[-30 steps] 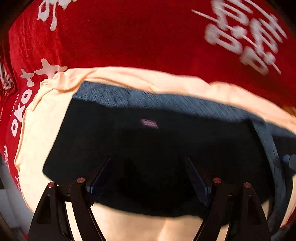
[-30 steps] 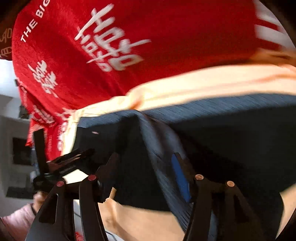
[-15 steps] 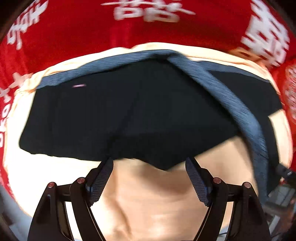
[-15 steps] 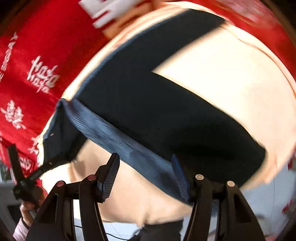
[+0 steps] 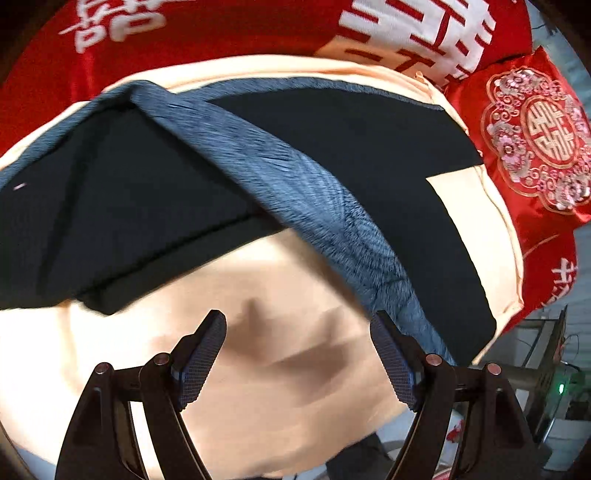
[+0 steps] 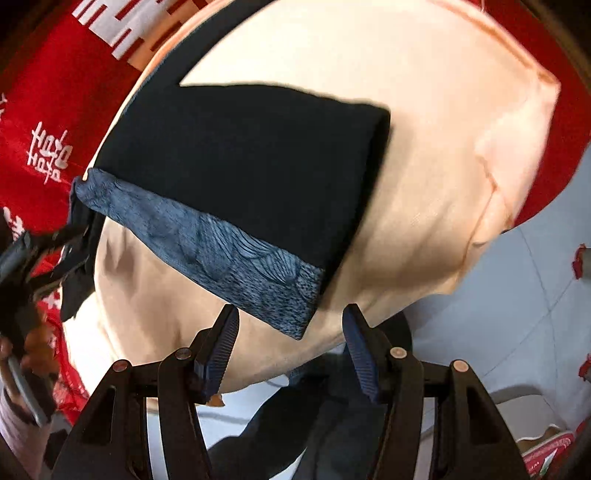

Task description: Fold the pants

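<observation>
The black pants (image 5: 110,206) with a blue patterned side stripe (image 5: 295,177) lie folded over on a peach cloth (image 5: 258,332). In the right wrist view the pants (image 6: 240,155) form a dark folded block with the stripe (image 6: 221,254) along its near edge. My left gripper (image 5: 297,332) is open and empty, just short of the pants' near edge. My right gripper (image 6: 290,325) is open and empty, just below the stripe's corner. The left gripper also shows at the left edge of the right wrist view (image 6: 48,254).
A red cover with white characters (image 5: 221,33) lies under the peach cloth. A red embroidered cushion (image 5: 535,136) sits at the right. A light floor (image 6: 535,314) lies beyond the bed's edge. The person's dark clothing (image 6: 295,424) is below the right gripper.
Both grippers have let go of the pants and pulled back toward the near edge. The pants now lie flat, folded on the peach cloth.
</observation>
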A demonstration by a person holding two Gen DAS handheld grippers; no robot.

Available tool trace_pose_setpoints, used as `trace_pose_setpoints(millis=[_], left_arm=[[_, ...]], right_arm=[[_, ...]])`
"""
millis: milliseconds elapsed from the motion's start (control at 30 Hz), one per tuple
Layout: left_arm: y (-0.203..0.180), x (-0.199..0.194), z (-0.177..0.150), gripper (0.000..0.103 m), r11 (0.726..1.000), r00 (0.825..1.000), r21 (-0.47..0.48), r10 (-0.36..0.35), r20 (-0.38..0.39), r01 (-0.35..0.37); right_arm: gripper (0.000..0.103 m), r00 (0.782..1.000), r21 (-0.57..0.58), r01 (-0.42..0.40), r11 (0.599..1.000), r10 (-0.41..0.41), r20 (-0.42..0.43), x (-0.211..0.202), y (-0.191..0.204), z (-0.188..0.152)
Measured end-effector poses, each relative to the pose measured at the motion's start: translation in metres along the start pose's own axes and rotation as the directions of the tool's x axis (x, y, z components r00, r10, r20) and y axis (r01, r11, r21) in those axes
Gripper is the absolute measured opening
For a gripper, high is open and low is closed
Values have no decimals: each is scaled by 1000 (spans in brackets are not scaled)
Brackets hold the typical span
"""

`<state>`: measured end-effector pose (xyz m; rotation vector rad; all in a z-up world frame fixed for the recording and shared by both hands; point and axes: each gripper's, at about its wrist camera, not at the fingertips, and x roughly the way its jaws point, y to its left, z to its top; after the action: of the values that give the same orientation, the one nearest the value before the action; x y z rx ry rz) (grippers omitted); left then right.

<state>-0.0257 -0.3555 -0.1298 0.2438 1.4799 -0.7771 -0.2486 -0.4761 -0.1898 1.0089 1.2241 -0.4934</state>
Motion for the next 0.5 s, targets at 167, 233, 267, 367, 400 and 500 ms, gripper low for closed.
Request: trace_pose_setpoints(millis=[167, 233, 267, 367, 400, 500], left_arm=[[-13, 26, 8, 81, 997, 1000, -70, -22, -13, 21], [-19, 27, 8, 81, 996, 999, -82, -38, -7, 37], [-24, 28, 9, 81, 996, 999, -81, -41, -5, 40], [-41, 31, 10, 81, 996, 998, -72, -58, -10, 57], [-47, 33, 10, 81, 996, 998, -64, -64, -10, 63], [-58, 34, 8, 81, 997, 998, -47, -60, -14, 60]], right_arm=[[62, 996, -30, -85, 996, 85, -15, 8, -10, 7], [60, 992, -52, -122, 991, 120, -31, 9, -10, 10], [59, 991, -56, -132, 990, 130, -39, 9, -11, 10], [53, 985, -59, -165, 985, 162, -62, 6, -14, 11], [46, 982, -47, -178, 983, 175, -68, 6, -17, 11], [33, 972, 4, -216, 976, 215, -96, 9, -27, 12]])
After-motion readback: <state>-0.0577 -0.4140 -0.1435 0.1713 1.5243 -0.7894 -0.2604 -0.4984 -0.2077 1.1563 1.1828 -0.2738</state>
